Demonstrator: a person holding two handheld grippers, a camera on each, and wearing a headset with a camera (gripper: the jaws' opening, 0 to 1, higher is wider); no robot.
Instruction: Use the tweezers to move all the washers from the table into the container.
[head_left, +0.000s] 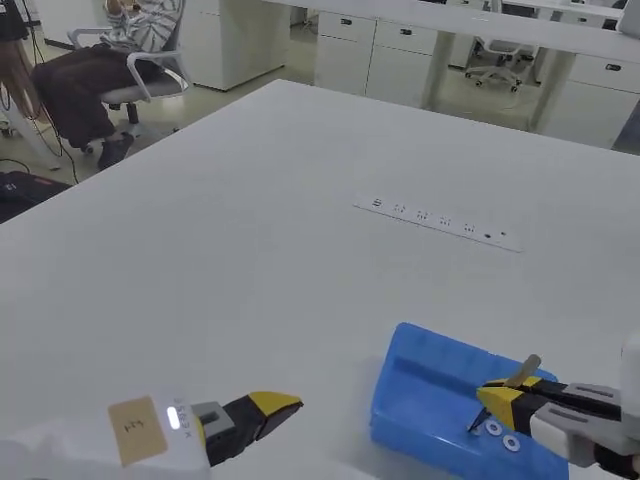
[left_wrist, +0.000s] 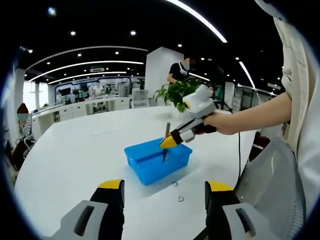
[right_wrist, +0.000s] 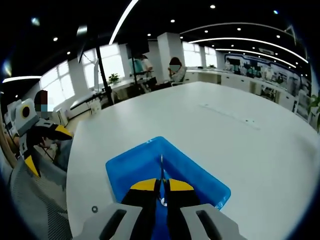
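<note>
Inside 1 container (head_left: 420, 385) lie 2 washers (head_left: 493, 428); right gripper (head_left: 486, 393) clenches tweezers (right_wrist: 161, 165), left gripper (head_left: 286, 408) jaws released.

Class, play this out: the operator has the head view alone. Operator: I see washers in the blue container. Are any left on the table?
Observer: Yes, two washers lie on the table just outside the container.
Operator: Is the left gripper free?
Observer: Yes, the left gripper has its jaws wide apart, holding nothing.
Operator: And the right?
Observer: The right gripper is clamped on the tweezers, tips down in the container.
</note>
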